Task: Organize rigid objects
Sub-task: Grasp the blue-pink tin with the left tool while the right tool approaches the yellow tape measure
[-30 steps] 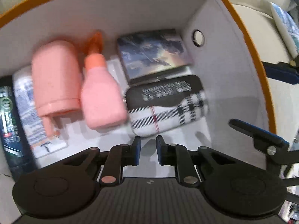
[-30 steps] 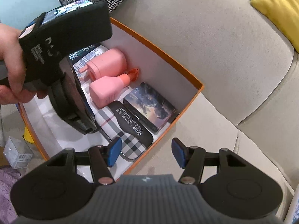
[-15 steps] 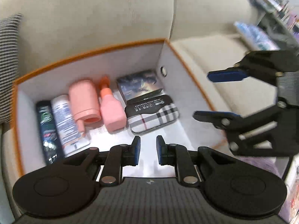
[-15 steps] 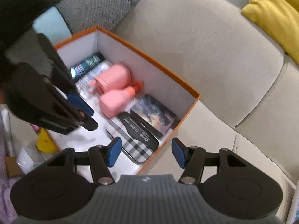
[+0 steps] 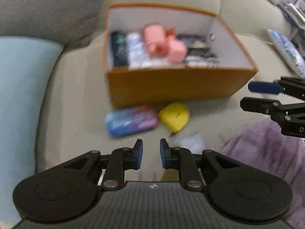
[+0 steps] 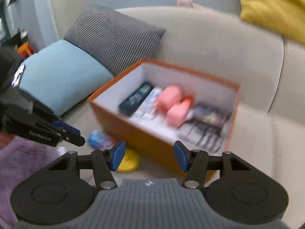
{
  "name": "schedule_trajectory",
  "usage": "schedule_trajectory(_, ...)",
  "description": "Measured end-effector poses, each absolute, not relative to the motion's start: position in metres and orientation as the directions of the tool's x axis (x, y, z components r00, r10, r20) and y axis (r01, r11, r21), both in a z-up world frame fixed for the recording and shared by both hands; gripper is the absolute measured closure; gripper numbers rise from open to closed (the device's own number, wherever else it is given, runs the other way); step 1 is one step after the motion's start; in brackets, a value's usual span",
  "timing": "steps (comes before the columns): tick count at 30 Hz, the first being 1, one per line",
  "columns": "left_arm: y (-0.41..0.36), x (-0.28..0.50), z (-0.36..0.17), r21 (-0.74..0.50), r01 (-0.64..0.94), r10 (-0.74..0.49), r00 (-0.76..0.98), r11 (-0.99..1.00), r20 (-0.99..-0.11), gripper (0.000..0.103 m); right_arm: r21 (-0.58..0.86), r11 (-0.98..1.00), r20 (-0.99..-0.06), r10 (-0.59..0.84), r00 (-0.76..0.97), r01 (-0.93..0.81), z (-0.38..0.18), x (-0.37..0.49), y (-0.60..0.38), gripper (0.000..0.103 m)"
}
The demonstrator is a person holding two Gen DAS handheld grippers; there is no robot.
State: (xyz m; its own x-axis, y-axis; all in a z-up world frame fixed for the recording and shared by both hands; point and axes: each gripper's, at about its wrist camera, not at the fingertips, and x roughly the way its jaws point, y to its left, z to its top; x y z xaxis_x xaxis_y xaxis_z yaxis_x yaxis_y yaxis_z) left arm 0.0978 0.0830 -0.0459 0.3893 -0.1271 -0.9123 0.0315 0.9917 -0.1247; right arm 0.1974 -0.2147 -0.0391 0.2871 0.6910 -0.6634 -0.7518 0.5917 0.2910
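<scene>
An orange box (image 5: 171,87) (image 6: 133,133) sits on the sofa seat, holding two pink bottles (image 5: 164,42) (image 6: 171,103), dark and white tubes, a plaid case and a dark tin. In front of it lie a blue-pink case (image 5: 131,120) (image 6: 99,139), a yellow object (image 5: 174,114) (image 6: 127,162) and a small clear box (image 5: 190,143). My left gripper (image 5: 151,151) hovers above the seat in front of the blue-pink case, jaws slightly apart and empty. My right gripper (image 6: 149,156) is open and empty over the box's near edge; it also shows in the left wrist view (image 5: 266,95).
A light blue cushion (image 5: 21,95) (image 6: 57,80) and a houndstooth pillow (image 6: 114,36) lie to the left of the box. A purple blanket (image 5: 266,152) (image 6: 22,162) covers the seat's front. A yellow cushion (image 6: 272,9) rests on the sofa back.
Both grippers have pulled back and up out of the box. The left gripper, which was inside the box, is now over the seat in front of it. Both views are motion-blurred.
</scene>
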Motion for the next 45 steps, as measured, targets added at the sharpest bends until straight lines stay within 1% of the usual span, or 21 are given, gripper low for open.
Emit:
schedule_trajectory(2,0.093,0.092,-0.053,-0.113,0.027,-0.115,0.393,0.993,-0.912,0.081,0.333,0.596,-0.682,0.687,0.251,-0.731,-0.054,0.188,-0.202,0.051)
schedule_trajectory(4,0.097,0.089,-0.057,-0.086,0.048,-0.098,0.406,0.995,-0.909,0.078,0.355,0.604,-0.702,0.676,0.223,-0.713,-0.069,0.181,-0.186,0.052)
schedule_trajectory(8,0.092,0.094,-0.067,-0.027,0.15,-0.087,0.411,0.988,-0.908,0.073,0.37,0.664,-0.773,0.608,0.182,-0.65,-0.097,0.179,-0.162,0.053)
schedule_trajectory(11,0.078,0.1,-0.072,0.077,0.27,-0.05,0.434,0.96,-0.9,0.062,0.371,0.699,-0.803,0.572,0.166,-0.612,-0.109,0.182,-0.15,0.056)
schedule_trajectory(12,0.075,0.101,-0.077,0.11,0.3,-0.034,0.44,0.948,-0.898,0.06,0.371,0.704,-0.807,0.567,0.166,-0.605,-0.111,0.182,-0.148,0.056)
schedule_trajectory(14,0.066,0.109,-0.084,0.168,0.363,-0.011,0.442,0.916,-0.897,0.06,0.381,0.713,-0.81,0.565,0.16,-0.588,-0.113,0.186,-0.143,0.056)
schedule_trajectory(16,0.058,0.118,-0.095,0.196,0.408,0.002,0.429,0.892,-0.903,0.06,0.384,0.72,-0.812,0.562,0.16,-0.578,-0.114,0.189,-0.138,0.056)
schedule_trajectory(23,0.038,0.131,-0.121,0.326,0.523,0.085,0.431,0.787,-0.898,0.058,0.322,0.723,-0.83,0.527,0.185,-0.611,-0.12,0.196,-0.114,0.056)
schedule_trajectory(25,0.032,0.132,-0.13,0.372,0.559,0.119,0.436,0.741,-0.892,0.054,0.311,0.725,-0.831,0.521,0.194,-0.615,-0.121,0.197,-0.112,0.056)
schedule_trajectory(27,0.027,0.132,-0.139,0.399,0.593,0.141,0.433,0.7,-0.89,0.053,0.309,0.725,-0.829,0.523,0.2,-0.615,-0.123,0.199,-0.112,0.056)
schedule_trajectory(29,0.024,0.131,-0.146,0.434,0.604,0.164,0.45,0.668,-0.878,0.047,0.306,0.724,-0.829,0.522,0.202,-0.618,-0.124,0.2,-0.114,0.055)
schedule_trajectory(31,0.022,0.132,-0.149,0.448,0.607,0.175,0.455,0.656,-0.873,0.042,0.308,0.722,-0.828,0.524,0.199,-0.62,-0.125,0.2,-0.115,0.055)
schedule_trajectory(33,0.022,0.134,-0.149,0.442,0.605,0.174,0.45,0.662,-0.876,0.041,0.315,0.723,-0.827,0.527,0.195,-0.615,-0.126,0.201,-0.116,0.054)
schedule_trajectory(38,0.029,0.132,-0.147,0.415,0.613,0.138,0.446,0.672,-0.884,0.043,0.317,0.734,-0.84,0.511,0.182,-0.6,-0.133,0.204,-0.115,0.054)
schedule_trajectory(39,0.033,0.132,-0.145,0.409,0.611,0.131,0.447,0.678,-0.885,0.046,0.319,0.735,-0.841,0.511,0.179,-0.599,-0.133,0.204,-0.115,0.054)
schedule_trajectory(40,0.035,0.13,-0.143,0.394,0.611,0.12,0.439,0.687,-0.89,0.052,0.319,0.735,-0.841,0.511,0.178,-0.599,-0.133,0.203,-0.115,0.054)
schedule_trajectory(41,0.036,0.131,-0.14,0.388,0.607,0.115,0.438,0.693,-0.891,0.056,0.319,0.734,-0.841,0.511,0.178,-0.6,-0.132,0.203,-0.115,0.054)
schedule_trajectory(43,0.037,0.128,-0.133,0.382,0.6,0.109,0.44,0.703,-0.891,0.068,0.314,0.731,-0.841,0.51,0.18,-0.606,-0.131,0.201,-0.116,0.054)
schedule_trajectory(45,0.039,0.125,-0.128,0.366,0.582,0.099,0.437,0.726,-0.894,0.073,0.308,0.73,-0.841,0.508,0.183,-0.61,-0.129,0.199,-0.118,0.054)
